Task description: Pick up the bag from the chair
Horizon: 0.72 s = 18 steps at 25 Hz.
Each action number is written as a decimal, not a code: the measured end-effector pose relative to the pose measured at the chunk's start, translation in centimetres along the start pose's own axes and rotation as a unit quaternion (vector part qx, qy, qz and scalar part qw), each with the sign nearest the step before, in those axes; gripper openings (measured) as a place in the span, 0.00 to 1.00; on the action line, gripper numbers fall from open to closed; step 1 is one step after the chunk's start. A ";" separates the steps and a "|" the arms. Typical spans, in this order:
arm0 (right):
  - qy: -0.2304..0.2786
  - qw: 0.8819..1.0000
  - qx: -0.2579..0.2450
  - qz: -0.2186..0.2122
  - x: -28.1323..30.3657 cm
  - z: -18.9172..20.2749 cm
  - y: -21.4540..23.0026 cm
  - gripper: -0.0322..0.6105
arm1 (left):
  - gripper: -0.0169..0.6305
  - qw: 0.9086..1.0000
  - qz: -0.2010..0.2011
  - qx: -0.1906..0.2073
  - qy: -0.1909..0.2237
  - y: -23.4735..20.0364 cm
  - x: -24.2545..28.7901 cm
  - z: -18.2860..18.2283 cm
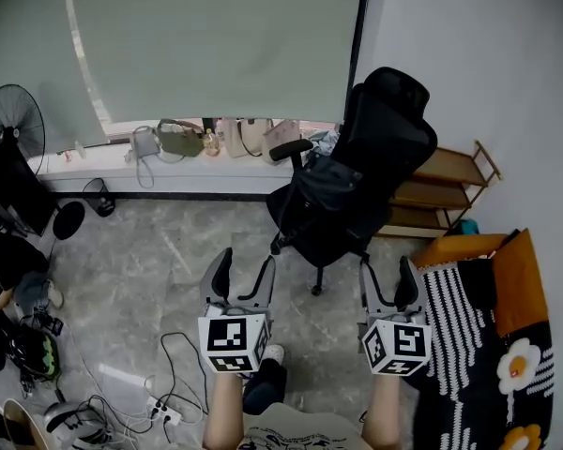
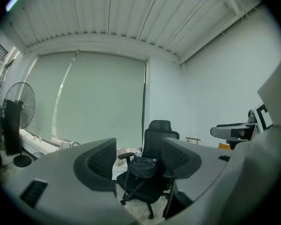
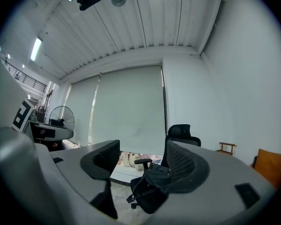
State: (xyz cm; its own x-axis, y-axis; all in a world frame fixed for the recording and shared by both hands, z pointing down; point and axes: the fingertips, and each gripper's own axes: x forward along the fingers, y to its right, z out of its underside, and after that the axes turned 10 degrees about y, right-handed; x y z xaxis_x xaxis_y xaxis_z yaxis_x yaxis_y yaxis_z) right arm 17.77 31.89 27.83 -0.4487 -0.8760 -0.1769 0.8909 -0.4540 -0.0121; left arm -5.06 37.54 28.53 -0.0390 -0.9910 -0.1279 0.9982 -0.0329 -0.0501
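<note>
The left gripper (image 1: pixel 242 270) and right gripper (image 1: pixel 388 277) are both released, jaws spread and empty, well short of the black mesh office chair (image 1: pixel 394 125). The soft black fabric bag (image 1: pixel 327 184) lies on that chair's seat, against its backrest.

A: Entry one, your hands?

B: Your left gripper (image 1: pixel 243 268): grey moulded shell, two curved jaws faced with black ribbed pads (image 2: pixel 102 161), and a white cube (image 1: pixel 233 342) printed with black square markers. Your right gripper (image 1: pixel 389 277): same grey shell, same black pads, and a matching marker cube (image 1: pixel 395 345).

A: Entry two, your clothing?

B: Your pale T-shirt (image 1: pixel 296 432) with a dark line-drawn print, and one dark shoe (image 1: pixel 265 382), white at the toe.
</note>
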 end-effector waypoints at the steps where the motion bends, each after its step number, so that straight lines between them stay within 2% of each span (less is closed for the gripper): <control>1: 0.002 1.000 -0.001 0.004 1.6 -0.1 0.1 0.55 | 0.48 1.000 0.005 0.000 0.000 -0.6 1.7 -0.1; 10: 0.016 0.999 0.003 0.037 15.1 0.7 0.4 0.55 | 0.48 0.999 0.046 0.004 0.010 -5.5 16.0 -0.5; 18: -0.002 0.999 -0.003 0.053 21.8 3.0 0.5 0.54 | 0.48 0.998 0.066 -0.001 -0.003 -8.3 23.2 1.5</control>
State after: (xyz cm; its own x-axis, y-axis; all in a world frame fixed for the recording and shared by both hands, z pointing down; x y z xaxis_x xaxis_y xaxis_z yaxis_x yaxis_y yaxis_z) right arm 8.22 12.08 26.89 -0.3525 -0.9198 -0.1726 0.9338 -0.3579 0.0002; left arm -14.19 14.65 27.48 0.0931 -0.9875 -0.1271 0.9946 0.0982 -0.0342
